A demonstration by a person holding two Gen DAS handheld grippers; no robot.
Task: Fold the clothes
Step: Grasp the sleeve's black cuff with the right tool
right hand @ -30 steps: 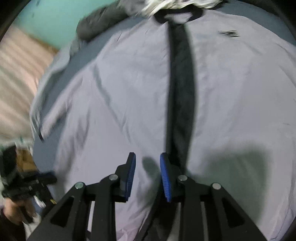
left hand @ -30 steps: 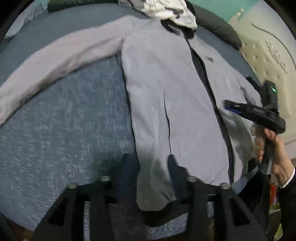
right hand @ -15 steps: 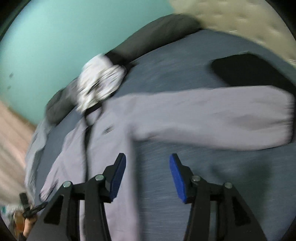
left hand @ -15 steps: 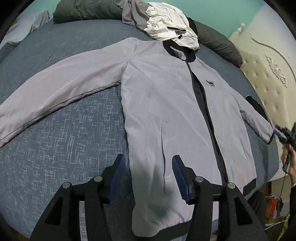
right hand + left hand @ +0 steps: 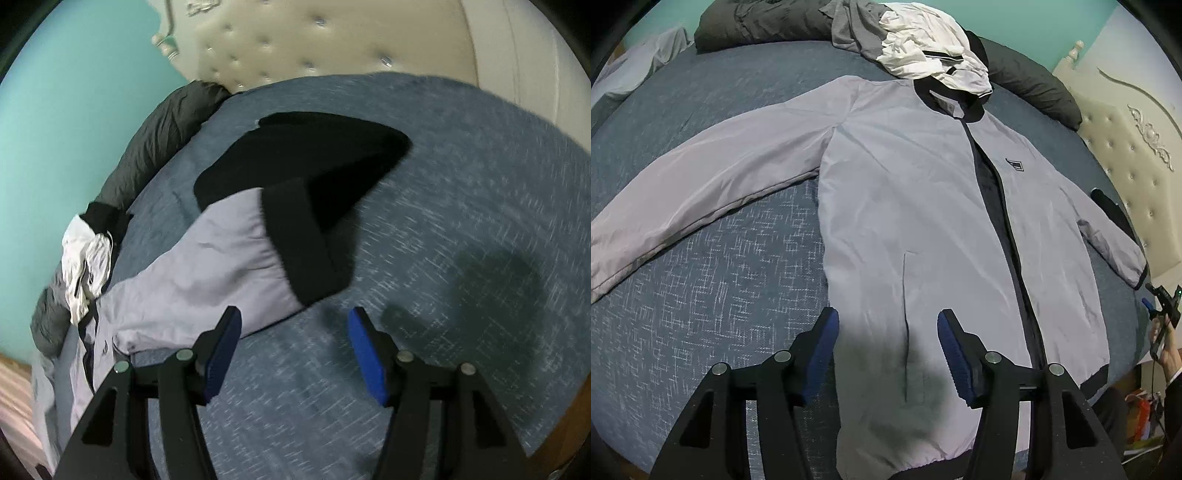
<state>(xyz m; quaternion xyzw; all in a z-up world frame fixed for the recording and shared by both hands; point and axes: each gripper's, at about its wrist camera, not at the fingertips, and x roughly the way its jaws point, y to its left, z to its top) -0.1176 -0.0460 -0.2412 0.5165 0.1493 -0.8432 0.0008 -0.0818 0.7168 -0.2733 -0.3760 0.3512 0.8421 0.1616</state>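
Observation:
A light grey zip jacket [image 5: 908, 206] with black collar, cuffs and hem lies spread face up on the blue bed [image 5: 701, 302], both sleeves stretched out. My left gripper [image 5: 884, 345] hovers above the jacket's lower left front, jaws opening, nothing between them. In the right wrist view the jacket's sleeve end [image 5: 221, 258] with its black cuff [image 5: 306, 240] lies just ahead. My right gripper [image 5: 293, 347] hangs over the blue cover beside that cuff, jaws opening and holding nothing. The right gripper [image 5: 1161, 301] also shows small at the left wrist view's right edge, held by a hand.
A heap of white and grey clothes [image 5: 923, 44] sits at the jacket's collar, with dark pillows [image 5: 1034, 85] behind. A black garment [image 5: 325, 147] lies under the sleeve cuff. A cream padded headboard [image 5: 332, 40] and a teal wall [image 5: 74, 92] border the bed.
My right gripper swung from over the jacket's zip to the sleeve cuff on the right and its jaws widened. My left gripper drew back a little and its jaws opened wider.

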